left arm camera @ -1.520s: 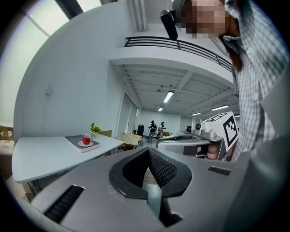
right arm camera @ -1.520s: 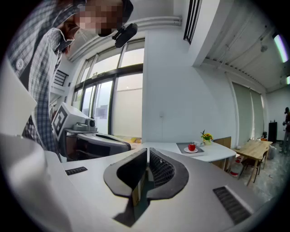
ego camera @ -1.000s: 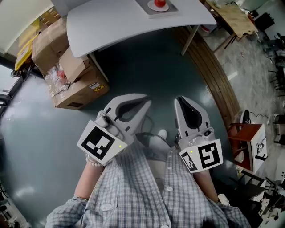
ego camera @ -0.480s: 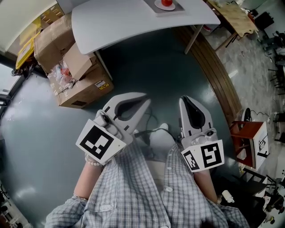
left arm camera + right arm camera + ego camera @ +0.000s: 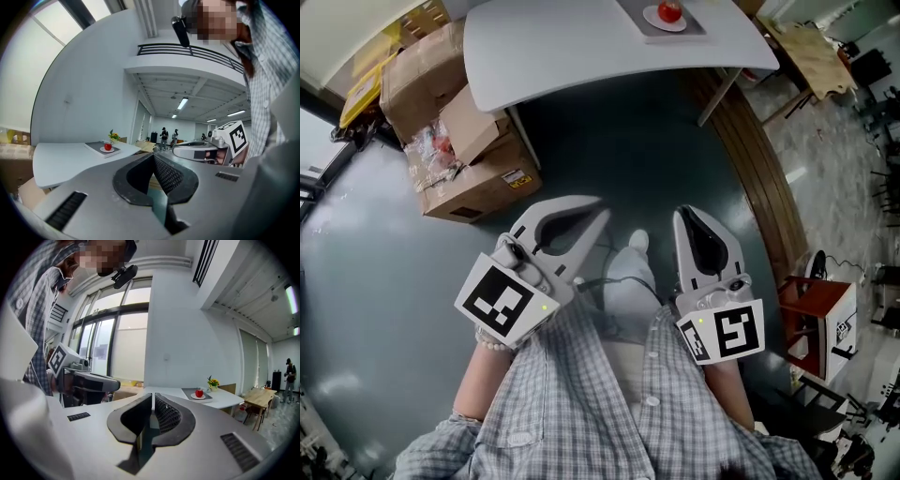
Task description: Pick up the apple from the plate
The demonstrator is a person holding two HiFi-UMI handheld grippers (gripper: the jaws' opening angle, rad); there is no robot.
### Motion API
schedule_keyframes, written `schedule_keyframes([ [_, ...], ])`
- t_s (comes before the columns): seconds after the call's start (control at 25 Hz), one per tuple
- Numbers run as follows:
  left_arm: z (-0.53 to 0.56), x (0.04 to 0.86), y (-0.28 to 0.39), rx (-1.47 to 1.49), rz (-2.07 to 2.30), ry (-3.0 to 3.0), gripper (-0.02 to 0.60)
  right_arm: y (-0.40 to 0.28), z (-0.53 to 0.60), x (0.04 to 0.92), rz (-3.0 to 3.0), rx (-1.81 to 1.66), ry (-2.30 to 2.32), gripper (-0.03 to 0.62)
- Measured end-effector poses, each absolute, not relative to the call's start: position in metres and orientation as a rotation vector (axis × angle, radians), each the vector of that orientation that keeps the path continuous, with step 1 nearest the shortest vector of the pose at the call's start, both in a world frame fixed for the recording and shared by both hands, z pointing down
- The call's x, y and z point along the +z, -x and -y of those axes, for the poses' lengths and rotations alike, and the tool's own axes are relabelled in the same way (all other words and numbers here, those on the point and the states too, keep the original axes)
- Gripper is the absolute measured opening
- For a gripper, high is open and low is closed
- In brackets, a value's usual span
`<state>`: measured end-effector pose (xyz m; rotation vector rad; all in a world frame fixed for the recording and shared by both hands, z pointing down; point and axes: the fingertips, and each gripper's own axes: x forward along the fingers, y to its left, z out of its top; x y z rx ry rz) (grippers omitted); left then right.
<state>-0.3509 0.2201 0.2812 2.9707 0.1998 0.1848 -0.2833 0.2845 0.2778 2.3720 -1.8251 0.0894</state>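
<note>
Apple [image 5: 670, 11], red and roughly round, resting on a small white plate [image 5: 653, 20]. The plate sits on a grey tray [image 5: 694, 25] near the far edge of the pale table [image 5: 572, 47], and a small bunch of flowers [image 5: 213, 381] stands just beside the tray. We hold both tools low and close to the body, well apart from the table, with a stretch of dark floor [image 5: 628, 141] between the jaw tips and the table's near edge.

Left gripper [image 5: 598, 208]: jaws pressed together along their ribbed pads, nothing between them. It is angled toward the person's right, so in the left gripper view the apple lies off to the left of the jaw line.

Right gripper [image 5: 687, 216]: jaws likewise closed on nothing. It points nearly straight ahead, and in the right gripper view the apple lies a little to the right of the jaw line.

In the head view the apple sits almost directly ahead of the right gripper's tip and further across from the left one. We therefore judge the right gripper the nearer and better aligned. The apple shows no long axis to favour. We expect the approach to call for travelling forward, veering slightly right, and parting the jaws before they reach the plate.
</note>
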Motion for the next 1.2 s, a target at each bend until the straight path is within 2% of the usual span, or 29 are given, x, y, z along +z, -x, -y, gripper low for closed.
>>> schedule_keyframes([
  [0.44, -0.21, 0.27, 0.275, 0.192, -0.048, -3.006, 0.009, 0.194, -0.265, 0.266, 1.953, 0.063, -2.32, 0.032],
  [0.88, -0.211, 0.247, 0.172, 0.065, 0.024, -3.045, 0.009, 0.087, -0.268, 0.255, 1.984, 0.02, -2.272, 0.032],
  [1.2, -0.209, 0.246, 0.124, 0.032, 0.075, -3.057, 0.009, 0.029, -0.257, 0.25, 2.023, -0.012, -2.269, 0.032],
])
